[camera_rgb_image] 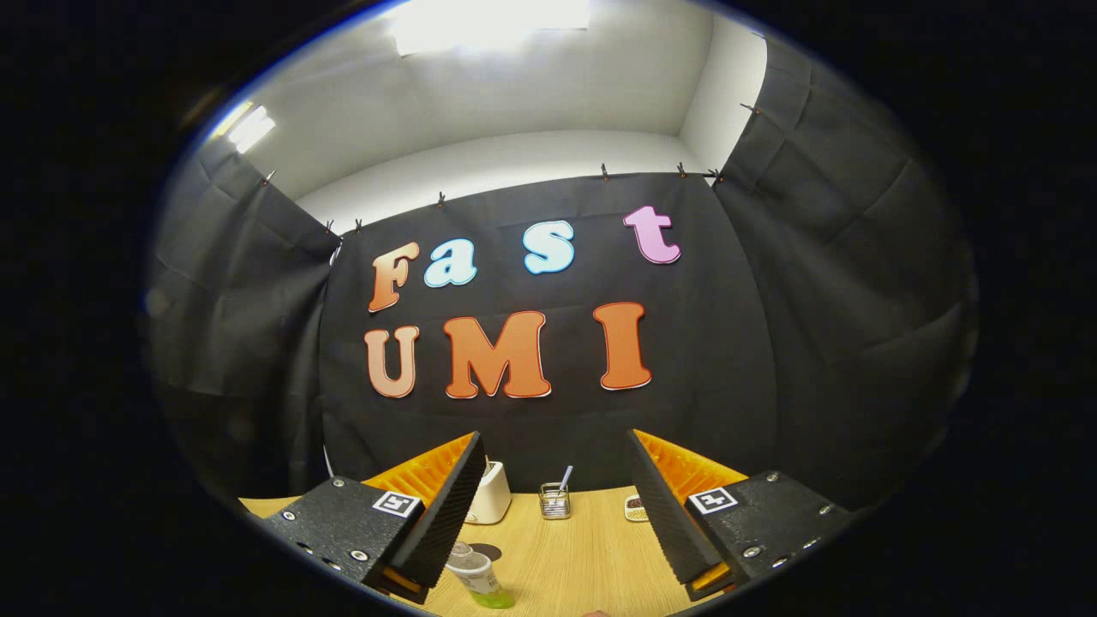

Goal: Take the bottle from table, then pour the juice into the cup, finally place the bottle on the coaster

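Tongs: spread wide and gripping nothing, held high above the desk, the two fingers angled forward with a broad gap between them. Bottle: small, clear plastic, green juice visible in its lower part, lying low on the desk just beside the inner edge of the left finger, below the tips and not touched by either finger; whether its top is capped cannot be made out. Dark round patch: just behind the bottle, possibly the coaster, though too little of it is exposed to be sure. Cup: small, transparent, farther back between the fingers, a thin straw-like stick standing in it. White box-shaped item: beyond the left fingertip. Small pale item: near the right finger, too small to identify. Stage, as judged: bottle not yet taken; the approach is still to be made. Handling, as judged: light, thin-walled and smooth, so likely to slip or dent under a hard squeeze, and the liquid will shift its weight when tilted. Best hold: across the middle of the body, above the juice level and below the neck, with both fingers square to its sides.
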Demonstrator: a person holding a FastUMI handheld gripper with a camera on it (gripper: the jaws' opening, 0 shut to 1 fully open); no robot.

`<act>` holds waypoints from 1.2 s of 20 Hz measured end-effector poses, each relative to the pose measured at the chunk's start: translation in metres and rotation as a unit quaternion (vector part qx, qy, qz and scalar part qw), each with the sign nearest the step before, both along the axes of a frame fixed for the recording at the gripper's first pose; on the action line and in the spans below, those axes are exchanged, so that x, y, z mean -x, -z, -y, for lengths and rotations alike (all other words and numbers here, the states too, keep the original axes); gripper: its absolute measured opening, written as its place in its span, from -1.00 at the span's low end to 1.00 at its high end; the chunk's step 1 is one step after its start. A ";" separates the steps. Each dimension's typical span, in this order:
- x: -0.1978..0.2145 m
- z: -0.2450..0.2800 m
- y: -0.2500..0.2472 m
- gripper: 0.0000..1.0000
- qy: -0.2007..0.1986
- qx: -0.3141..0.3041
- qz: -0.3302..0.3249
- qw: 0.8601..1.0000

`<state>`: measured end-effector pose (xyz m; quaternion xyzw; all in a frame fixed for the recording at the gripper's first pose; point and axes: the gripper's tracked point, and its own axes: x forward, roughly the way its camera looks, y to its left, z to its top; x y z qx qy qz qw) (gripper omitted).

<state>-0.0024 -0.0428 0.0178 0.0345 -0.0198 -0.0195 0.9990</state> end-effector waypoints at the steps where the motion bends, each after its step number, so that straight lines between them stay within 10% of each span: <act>1: -0.001 -0.002 0.000 0.96 -0.001 0.000 0.000 1.000; 24: -0.001 -0.034 -0.021 0.95 -0.009 0.005 0.026 1.000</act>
